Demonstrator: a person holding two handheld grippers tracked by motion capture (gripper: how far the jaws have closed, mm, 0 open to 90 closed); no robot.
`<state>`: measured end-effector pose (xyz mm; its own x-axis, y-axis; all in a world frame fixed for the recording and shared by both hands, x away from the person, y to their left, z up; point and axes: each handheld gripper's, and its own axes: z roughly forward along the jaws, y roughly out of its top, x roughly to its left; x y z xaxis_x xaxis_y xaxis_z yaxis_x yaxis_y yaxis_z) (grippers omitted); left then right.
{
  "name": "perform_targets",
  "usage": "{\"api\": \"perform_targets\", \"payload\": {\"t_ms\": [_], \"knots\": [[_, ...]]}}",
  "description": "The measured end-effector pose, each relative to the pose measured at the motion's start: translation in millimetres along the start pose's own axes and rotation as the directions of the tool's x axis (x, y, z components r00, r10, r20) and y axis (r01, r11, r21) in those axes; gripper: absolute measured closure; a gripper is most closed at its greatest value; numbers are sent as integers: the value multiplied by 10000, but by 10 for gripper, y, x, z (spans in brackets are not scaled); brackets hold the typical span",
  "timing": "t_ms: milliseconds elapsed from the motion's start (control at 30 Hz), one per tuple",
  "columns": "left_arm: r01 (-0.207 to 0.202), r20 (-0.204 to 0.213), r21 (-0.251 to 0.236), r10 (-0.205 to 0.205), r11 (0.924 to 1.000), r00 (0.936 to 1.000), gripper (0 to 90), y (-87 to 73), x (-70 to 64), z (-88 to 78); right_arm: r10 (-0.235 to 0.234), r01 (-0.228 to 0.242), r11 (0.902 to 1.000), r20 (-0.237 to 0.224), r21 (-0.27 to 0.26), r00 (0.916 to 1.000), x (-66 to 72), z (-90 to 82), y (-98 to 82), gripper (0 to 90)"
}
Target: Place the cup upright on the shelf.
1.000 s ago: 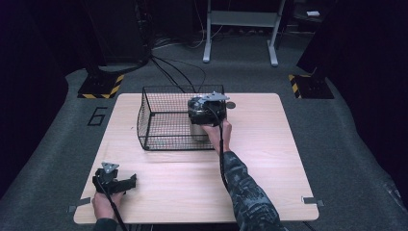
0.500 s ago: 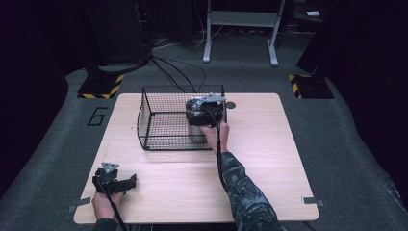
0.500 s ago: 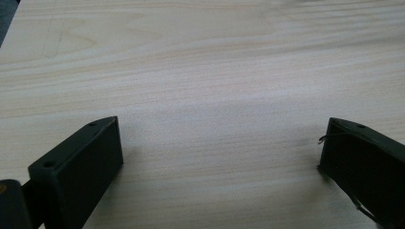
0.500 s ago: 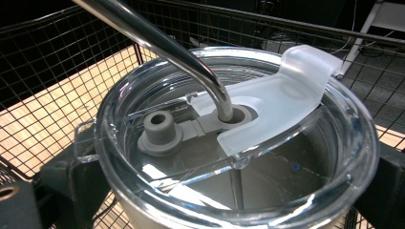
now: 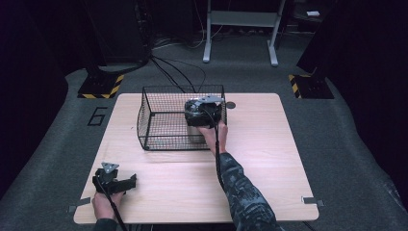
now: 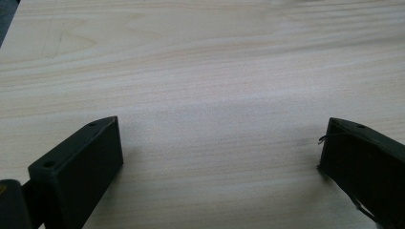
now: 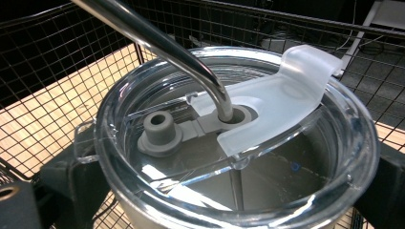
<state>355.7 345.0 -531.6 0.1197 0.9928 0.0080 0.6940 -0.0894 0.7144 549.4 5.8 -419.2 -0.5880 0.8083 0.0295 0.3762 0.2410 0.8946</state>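
Observation:
My right gripper (image 7: 229, 191) is shut on a metal tumbler (image 7: 267, 191) with a clear lid (image 7: 239, 157), one black jaw on each side of its rim. A bent metal straw (image 7: 162, 43) passes through the lid's grey seal. In the high view the right gripper (image 5: 204, 113) hangs at the right end of a black wire basket (image 5: 163, 144), with the tumbler hidden under it. My left gripper (image 5: 127, 184) lies on the table (image 5: 269, 144) near the front left corner. Its jaws (image 6: 219, 157) stand wide open over bare wood.
Basket mesh (image 7: 57, 57) surrounds the tumbler closely on the left and behind. A small dark disc (image 5: 231, 104) lies on the table just right of the basket's far corner. Dark stands, cables and a metal frame stand on the floor beyond the table.
The right gripper with the tumbler has shifted slightly left and down at the basket's right end. The left gripper has stayed still.

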Motion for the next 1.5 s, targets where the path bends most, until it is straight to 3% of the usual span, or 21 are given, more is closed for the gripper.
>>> {"api": "perform_targets", "payload": {"t_ms": [667, 967, 1200, 1367, 1500], "knots": [[116, -16, -94, -117, 9999, 9999, 4, -1, -8, 7, 183, -183, 9998, 143, 17, 9997, 31, -39, -36, 29], [119, -16, -93, -120, 9999, 9999, 4, -1, -8, 7, -69, 65, 9998, 203, 194, 9998, 77, -95, -21, 27], [80, -38, -104, -80, 9999, 10000, 4, 3, -4, 10, -87, 87, 10000, 49, 36, 10000, 58, -252, 69, 0], [112, -30, -82, -112, 9999, 9999, 4, 2, -7, 9, 137, -129, 9994, -270, 309, 9995, 28, -376, 125, 0], [107, -29, -77, -107, 9999, 9999, 4, 2, -6, 8, -122, 138, 9992, -408, 377, 9991, 16, -495, 132, 0]]}}
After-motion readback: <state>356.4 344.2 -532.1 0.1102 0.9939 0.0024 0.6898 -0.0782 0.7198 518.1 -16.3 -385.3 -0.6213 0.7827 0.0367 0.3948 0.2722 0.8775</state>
